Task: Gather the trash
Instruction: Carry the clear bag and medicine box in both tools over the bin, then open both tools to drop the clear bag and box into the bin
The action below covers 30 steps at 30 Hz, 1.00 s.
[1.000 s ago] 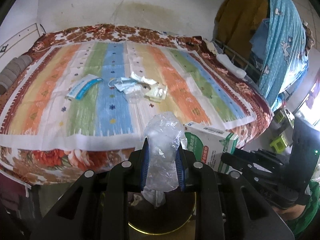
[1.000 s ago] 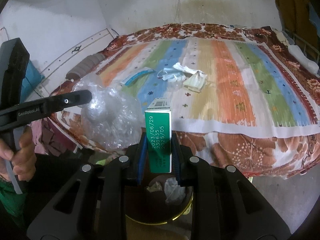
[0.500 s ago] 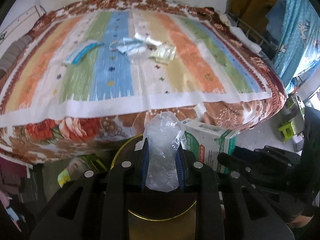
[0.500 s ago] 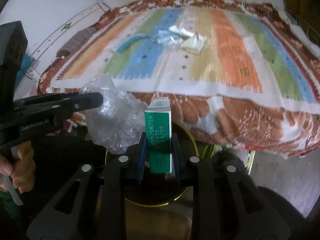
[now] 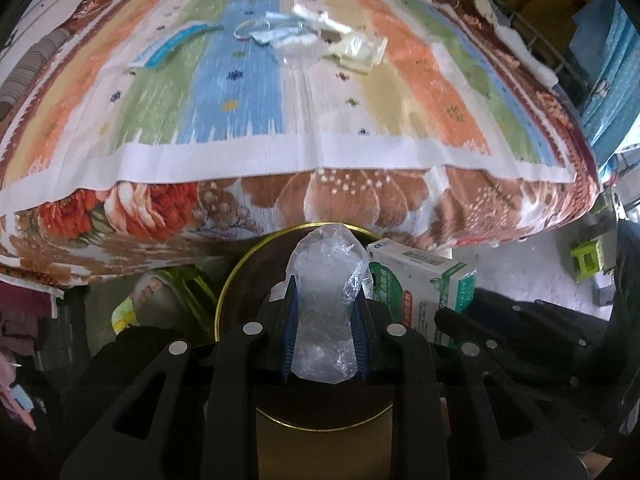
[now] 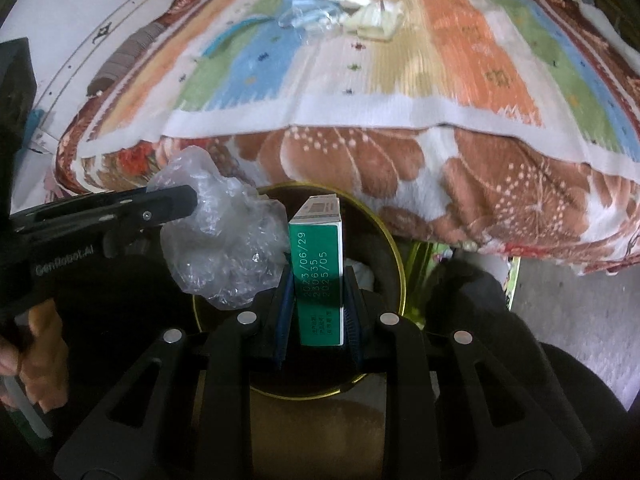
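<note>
My left gripper (image 5: 323,304) is shut on a crumpled clear plastic bag (image 5: 326,280), held over the gold-rimmed round bin (image 5: 224,292). My right gripper (image 6: 318,304) is shut on a green and white carton (image 6: 318,264), upright above the same bin (image 6: 394,252). The carton (image 5: 416,284) shows beside the bag in the left wrist view, and the bag (image 6: 224,248) with the left gripper's finger (image 6: 160,208) shows at the left of the right wrist view. On the striped bedspread (image 5: 248,92) lie more wrappers (image 5: 356,50), a blue and white packet (image 5: 168,46) and thin plastic scraps (image 5: 276,34).
The bed's flowered edge (image 5: 360,196) hangs just behind the bin. A green stool (image 5: 588,258) stands on the grey floor at right. Some trash (image 6: 364,274) lies inside the bin. A person's hand (image 6: 28,344) holds the left gripper's handle.
Both grippers have sunk and tipped downward toward the bin, still holding the bag and the carton. The bed has slid up in both views and the bin's rim now surrounds the held items.
</note>
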Each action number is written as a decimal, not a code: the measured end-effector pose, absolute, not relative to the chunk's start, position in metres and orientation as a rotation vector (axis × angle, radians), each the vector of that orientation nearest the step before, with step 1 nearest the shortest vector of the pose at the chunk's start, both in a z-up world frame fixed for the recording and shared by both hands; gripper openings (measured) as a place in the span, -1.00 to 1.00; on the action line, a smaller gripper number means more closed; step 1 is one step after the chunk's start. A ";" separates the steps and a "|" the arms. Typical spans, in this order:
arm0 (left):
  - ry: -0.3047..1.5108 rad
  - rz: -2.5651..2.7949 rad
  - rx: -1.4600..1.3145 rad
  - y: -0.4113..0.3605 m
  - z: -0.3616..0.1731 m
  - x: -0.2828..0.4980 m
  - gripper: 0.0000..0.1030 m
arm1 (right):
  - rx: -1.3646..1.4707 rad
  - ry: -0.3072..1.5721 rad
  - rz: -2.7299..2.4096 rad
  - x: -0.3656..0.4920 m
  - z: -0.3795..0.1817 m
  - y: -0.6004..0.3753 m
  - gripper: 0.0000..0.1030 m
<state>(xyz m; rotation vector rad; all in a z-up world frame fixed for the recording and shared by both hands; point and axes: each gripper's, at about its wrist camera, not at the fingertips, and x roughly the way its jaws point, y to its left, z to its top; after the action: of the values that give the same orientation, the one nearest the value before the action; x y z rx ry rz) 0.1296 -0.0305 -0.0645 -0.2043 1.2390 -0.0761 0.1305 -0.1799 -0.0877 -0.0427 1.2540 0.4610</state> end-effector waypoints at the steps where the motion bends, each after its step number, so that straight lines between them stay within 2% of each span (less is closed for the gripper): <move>1: 1.247 -0.075 -0.194 -0.033 -0.067 0.131 -0.55 | -0.039 1.265 0.459 0.131 -0.090 -0.179 -0.57; 14: 1.334 -0.038 -0.227 -0.029 -0.095 0.142 -0.54 | -0.019 1.373 0.408 0.146 -0.124 -0.172 -0.56; 18: 1.351 -0.030 -0.261 -0.026 -0.099 0.145 -0.43 | 0.015 1.399 0.390 0.150 -0.132 -0.175 -0.52; 24: 1.337 0.014 -0.284 -0.014 -0.095 0.150 -0.19 | 0.054 1.392 0.370 0.160 -0.128 -0.179 -0.20; 28: 1.309 0.037 -0.331 0.000 -0.086 0.155 -0.08 | 0.060 1.375 0.374 0.167 -0.122 -0.176 -0.06; 30: 1.285 0.044 -0.339 0.005 -0.079 0.157 -0.04 | 0.049 1.364 0.381 0.169 -0.119 -0.174 -0.05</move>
<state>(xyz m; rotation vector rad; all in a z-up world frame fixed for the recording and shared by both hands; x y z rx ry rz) 0.1573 0.0054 -0.0787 -0.3385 1.2851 0.0438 0.1685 -0.1735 -0.1189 0.0486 1.3639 0.3806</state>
